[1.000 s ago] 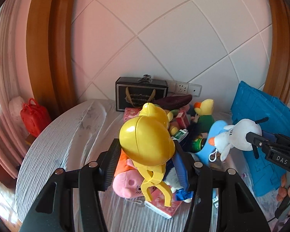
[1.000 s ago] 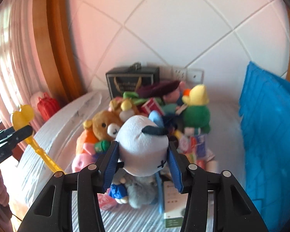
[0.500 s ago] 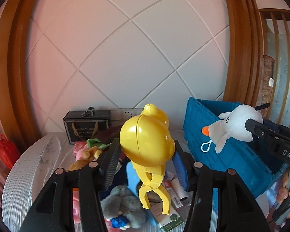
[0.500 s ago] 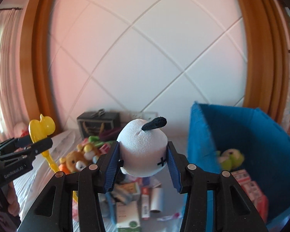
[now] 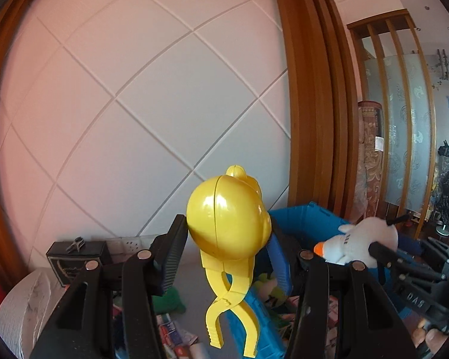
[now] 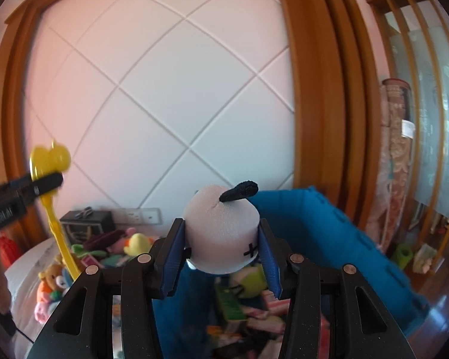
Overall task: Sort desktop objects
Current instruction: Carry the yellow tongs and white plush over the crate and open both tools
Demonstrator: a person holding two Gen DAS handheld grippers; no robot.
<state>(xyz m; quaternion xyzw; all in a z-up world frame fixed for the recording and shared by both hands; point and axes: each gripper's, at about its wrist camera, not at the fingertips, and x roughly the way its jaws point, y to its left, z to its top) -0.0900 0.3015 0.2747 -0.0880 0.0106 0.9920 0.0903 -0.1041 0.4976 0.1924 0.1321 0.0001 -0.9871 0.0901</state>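
yellow snowball clip (image 5: 228,227), one white plush (image 6: 222,233), perhaps.

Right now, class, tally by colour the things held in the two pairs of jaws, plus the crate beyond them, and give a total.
Yellow: 1, the yellow clamp toy, held by the left gripper
White: 1, the white plush, held by the right gripper
Blue: 1, the blue crate
Total: 3

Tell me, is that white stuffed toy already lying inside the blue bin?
No, the white plush toy is clamped in the right gripper, above the blue bin.
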